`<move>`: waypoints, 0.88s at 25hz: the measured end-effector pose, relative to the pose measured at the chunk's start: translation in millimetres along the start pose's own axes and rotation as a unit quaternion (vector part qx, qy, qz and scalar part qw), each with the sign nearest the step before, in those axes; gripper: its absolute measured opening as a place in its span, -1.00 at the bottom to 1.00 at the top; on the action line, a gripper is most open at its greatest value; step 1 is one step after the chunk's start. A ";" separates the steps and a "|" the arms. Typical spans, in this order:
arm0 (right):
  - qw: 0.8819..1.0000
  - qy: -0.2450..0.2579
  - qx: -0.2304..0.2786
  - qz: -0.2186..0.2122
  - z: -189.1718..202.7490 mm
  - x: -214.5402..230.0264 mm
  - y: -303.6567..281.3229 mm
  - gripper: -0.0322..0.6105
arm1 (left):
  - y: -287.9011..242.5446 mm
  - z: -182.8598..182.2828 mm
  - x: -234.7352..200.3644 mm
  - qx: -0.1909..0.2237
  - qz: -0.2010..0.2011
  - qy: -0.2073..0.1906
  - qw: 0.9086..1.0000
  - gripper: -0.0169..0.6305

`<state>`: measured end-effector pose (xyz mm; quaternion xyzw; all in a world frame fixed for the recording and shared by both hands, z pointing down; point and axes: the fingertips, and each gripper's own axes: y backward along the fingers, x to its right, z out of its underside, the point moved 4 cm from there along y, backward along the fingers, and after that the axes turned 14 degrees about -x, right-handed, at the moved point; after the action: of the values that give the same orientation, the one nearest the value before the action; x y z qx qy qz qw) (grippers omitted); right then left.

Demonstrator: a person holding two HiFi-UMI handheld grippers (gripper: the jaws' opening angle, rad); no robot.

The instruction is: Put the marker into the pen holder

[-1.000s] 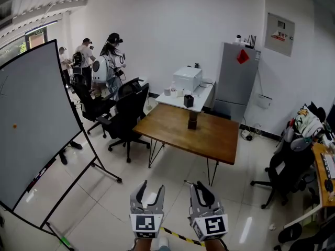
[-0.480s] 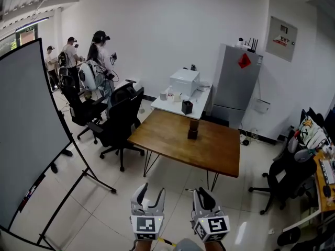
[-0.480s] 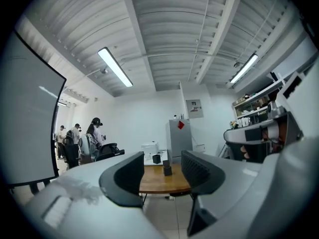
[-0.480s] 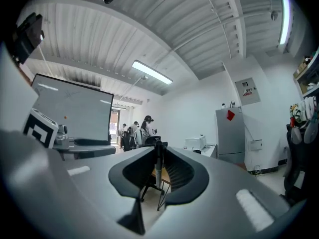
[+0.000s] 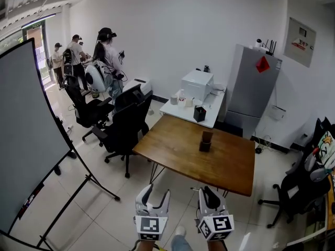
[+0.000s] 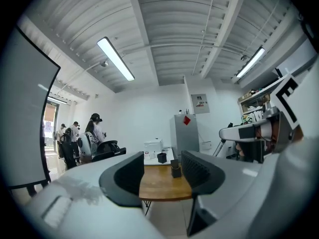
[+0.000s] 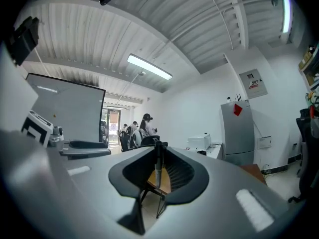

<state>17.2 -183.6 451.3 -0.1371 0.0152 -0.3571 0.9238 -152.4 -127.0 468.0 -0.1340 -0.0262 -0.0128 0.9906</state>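
Marker (image 7: 158,164) sits pinched between the closed fingers of the right gripper (image 5: 210,196), lower middle of the frame. Left gripper (image 5: 152,194) beside it holds its fingers apart, empty. Dark pen holder (image 5: 205,140) stands on the wooden desk (image 5: 172,148) at center, well apart from both grippers.

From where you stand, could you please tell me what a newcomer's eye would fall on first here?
The wooden table stands mid-room with a dark pen holder on it, and a big whiteboard fills the left. Nearest, the right hand-held gripper is shut on a marker.
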 end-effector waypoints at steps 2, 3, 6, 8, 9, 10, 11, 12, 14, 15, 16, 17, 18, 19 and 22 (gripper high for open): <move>1.000 -0.006 -0.001 -0.004 -11.2 20.4 -31.5 -0.69 | -37.5 -13.7 -6.6 -0.007 0.003 -0.008 1.000 -0.23; 1.000 -0.009 -0.003 -0.006 -17.8 31.5 -47.6 -0.69 | -56.4 -23.1 -8.9 -0.007 0.004 -0.009 1.000 -0.23; 1.000 -0.009 -0.017 -0.015 -38.2 62.5 -96.0 -0.69 | -112.9 -55.3 -13.7 -0.003 0.001 -0.026 1.000 -0.23; 1.000 -0.014 -0.021 -0.019 -49.0 80.6 -122.2 -0.69 | -145.1 -76.2 -15.2 0.002 0.002 -0.038 0.999 -0.23; 0.999 -0.017 -0.020 -0.020 -54.6 89.4 -133.6 -0.69 | -159.0 -85.6 -16.8 0.004 0.001 -0.046 0.999 -0.23; 0.999 -0.019 -0.018 -0.021 -60.3 98.6 -144.0 -0.69 | -171.8 -94.3 -18.3 0.009 0.000 -0.050 0.999 -0.23; 0.999 -0.020 -0.016 -0.020 -64.7 108.4 -153.6 -0.69 | -183.8 -100.0 -18.8 0.011 -0.001 -0.052 0.999 -0.23; 0.999 -0.023 -0.015 -0.017 -66.5 118.9 -162.2 -0.69 | -195.4 -101.4 -18.4 0.006 0.002 -0.054 0.999 -0.23; 0.999 -0.029 -0.021 0.002 -62.2 139.7 -177.1 -0.69 | -218.3 -95.8 -14.7 -0.012 0.014 -0.058 0.998 -0.23; 0.999 -0.031 -0.027 0.011 -58.1 147.9 -183.4 -0.69 | -229.5 -92.2 -12.2 -0.020 0.022 -0.060 0.998 -0.23; 0.999 -0.033 -0.034 0.017 -54.2 154.0 -189.0 -0.69 | -240.4 -89.5 -10.1 -0.026 0.030 -0.060 0.997 -0.23; 0.998 -0.036 -0.040 0.019 -51.6 158.5 -194.6 -0.69 | -251.1 -88.0 -9.1 -0.030 0.038 -0.058 0.997 -0.23; 0.998 -0.039 -0.044 0.020 -50.6 161.9 -200.7 -0.69 | -261.8 -87.3 -9.5 -0.034 0.044 -0.055 0.997 -0.23; 0.998 -0.040 -0.047 0.020 -51.2 165.3 -207.3 -0.69 | -272.5 -87.3 -10.6 -0.038 0.050 -0.050 0.997 -0.23; 0.998 -0.037 -0.045 0.038 -58.7 185.3 -222.8 -0.69 | -308.6 -94.5 -5.4 -0.032 0.075 -0.029 0.996 -0.23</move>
<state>1.7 -478.5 466.6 -0.1911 0.0020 -0.3151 0.9296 -163.2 -449.4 458.5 -0.1678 -0.0442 0.0642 0.9827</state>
